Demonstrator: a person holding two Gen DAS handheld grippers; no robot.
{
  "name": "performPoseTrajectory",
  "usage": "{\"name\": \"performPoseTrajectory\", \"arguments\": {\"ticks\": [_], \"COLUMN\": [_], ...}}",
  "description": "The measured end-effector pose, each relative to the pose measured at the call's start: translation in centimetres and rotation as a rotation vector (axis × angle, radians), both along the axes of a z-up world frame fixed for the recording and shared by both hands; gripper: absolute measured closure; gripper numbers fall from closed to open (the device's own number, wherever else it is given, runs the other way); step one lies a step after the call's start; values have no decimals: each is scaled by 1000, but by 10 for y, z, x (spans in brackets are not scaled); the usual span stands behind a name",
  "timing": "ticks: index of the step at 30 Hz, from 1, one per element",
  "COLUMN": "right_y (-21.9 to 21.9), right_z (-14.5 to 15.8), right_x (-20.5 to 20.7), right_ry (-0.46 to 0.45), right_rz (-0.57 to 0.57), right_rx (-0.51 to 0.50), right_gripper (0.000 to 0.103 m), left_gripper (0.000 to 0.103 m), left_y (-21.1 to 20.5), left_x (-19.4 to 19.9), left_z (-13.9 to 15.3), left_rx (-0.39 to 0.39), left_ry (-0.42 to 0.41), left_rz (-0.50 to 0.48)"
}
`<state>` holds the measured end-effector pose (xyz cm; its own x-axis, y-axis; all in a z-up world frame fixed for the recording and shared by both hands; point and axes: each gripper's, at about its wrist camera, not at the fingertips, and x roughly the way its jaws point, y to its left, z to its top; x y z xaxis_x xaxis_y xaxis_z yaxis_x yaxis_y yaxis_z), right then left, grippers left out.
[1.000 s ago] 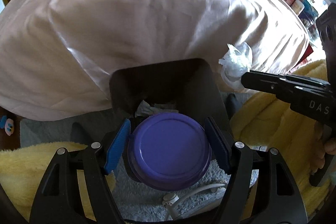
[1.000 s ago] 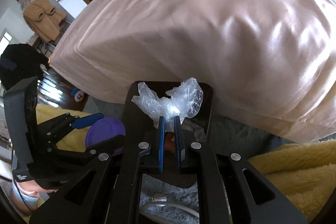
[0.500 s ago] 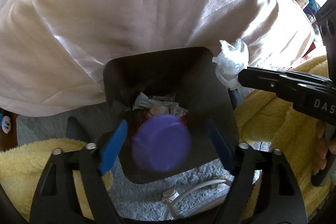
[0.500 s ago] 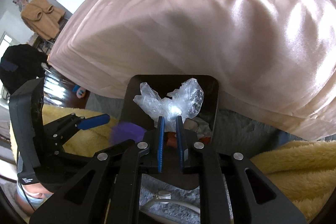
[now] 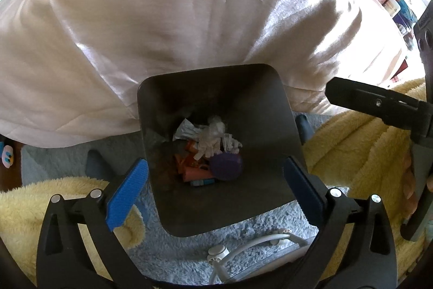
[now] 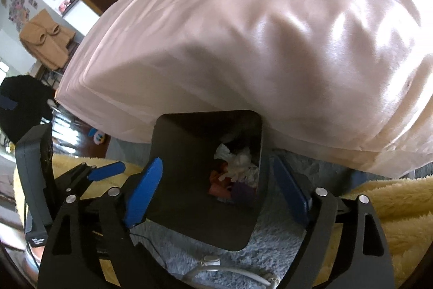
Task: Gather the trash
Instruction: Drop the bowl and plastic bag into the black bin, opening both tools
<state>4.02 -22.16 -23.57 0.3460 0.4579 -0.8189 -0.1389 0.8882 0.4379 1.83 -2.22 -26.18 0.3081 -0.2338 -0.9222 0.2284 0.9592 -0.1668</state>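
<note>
Both grippers are pointing steeply down over the dark bin point(image 5: 273, 110): left gripper point(image 5: 216, 188) and right gripper point(image 6: 219, 183) have just been opening, jaws spread, nothing between them, clear of the rim.

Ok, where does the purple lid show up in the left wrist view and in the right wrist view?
Left wrist: the purple lid lies at the bottom of the dark bin, right of centre among the trash.
Right wrist: the same lid shows dimly, low against the bin's right wall.
Shared landmark: the crumpled clear plastic just above the lid.
</note>
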Motion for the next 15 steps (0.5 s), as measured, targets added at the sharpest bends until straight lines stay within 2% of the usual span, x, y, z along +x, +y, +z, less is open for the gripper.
{"name": "performPoseTrajectory", "arguments": {"ticks": [6,9,15], "right_y": [-6,-10,-26], "right_z": [9,26,75], "right_x": [-1,0,25], "right_ry": [-32,-79,-199], "right_rz": [-24,-35,-71], "right_rx": [14,42,35], "right_gripper": [16,16,16], "left_gripper": [8,8,8], "left_y": [-2,-5,-9], "left_x": [-1,0,19], "left_z": [10,23,66], "left_rx": [-32,-60,-36], "left_ry": [-2,-9,-90], "left_rz": [4,-14,-41]}}
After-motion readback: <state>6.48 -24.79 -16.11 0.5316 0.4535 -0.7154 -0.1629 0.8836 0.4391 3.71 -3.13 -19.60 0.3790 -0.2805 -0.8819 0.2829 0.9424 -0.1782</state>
